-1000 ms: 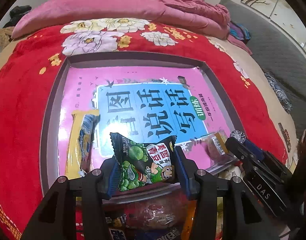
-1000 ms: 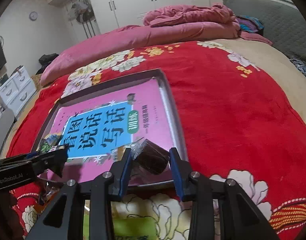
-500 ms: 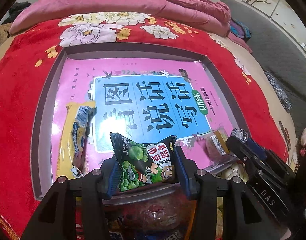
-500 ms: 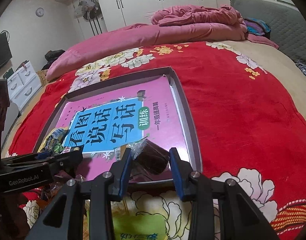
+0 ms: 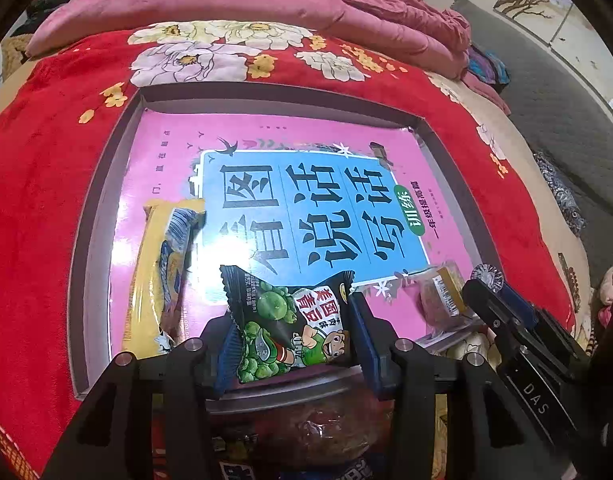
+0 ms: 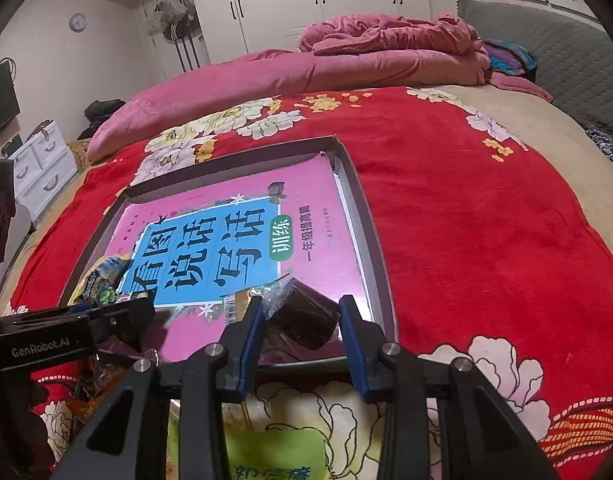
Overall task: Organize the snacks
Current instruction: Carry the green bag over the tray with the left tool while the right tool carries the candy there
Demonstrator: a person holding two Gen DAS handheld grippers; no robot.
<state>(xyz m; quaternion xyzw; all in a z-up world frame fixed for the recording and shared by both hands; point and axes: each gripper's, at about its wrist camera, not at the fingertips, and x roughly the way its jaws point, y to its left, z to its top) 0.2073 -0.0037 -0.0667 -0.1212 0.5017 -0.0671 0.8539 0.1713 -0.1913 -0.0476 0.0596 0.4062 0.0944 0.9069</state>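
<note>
A shallow grey tray [image 5: 90,240] lies on the red floral blanket, with a pink and blue book [image 5: 306,208] flat inside it. My left gripper [image 5: 290,332] is shut on a black and green pea snack packet [image 5: 286,324], held upright over the tray's near edge. A yellow snack packet [image 5: 162,272] lies in the tray's near left part. My right gripper [image 6: 302,320] is shut on a dark brown cake in a clear wrapper [image 6: 302,316] at the tray's near right corner. The same brown cake [image 5: 438,300] and the right gripper [image 5: 482,292] show in the left wrist view.
Several loose snack packets [image 5: 306,432] lie heaped on the blanket just in front of the tray, among them a green packet [image 6: 266,456]. A pink duvet [image 6: 346,60] lies across the far side of the bed. White drawers [image 6: 42,168] stand at far left.
The left gripper with its pea packet has edged slightly further over the tray. Both grips are unchanged and the right gripper has stayed put.
</note>
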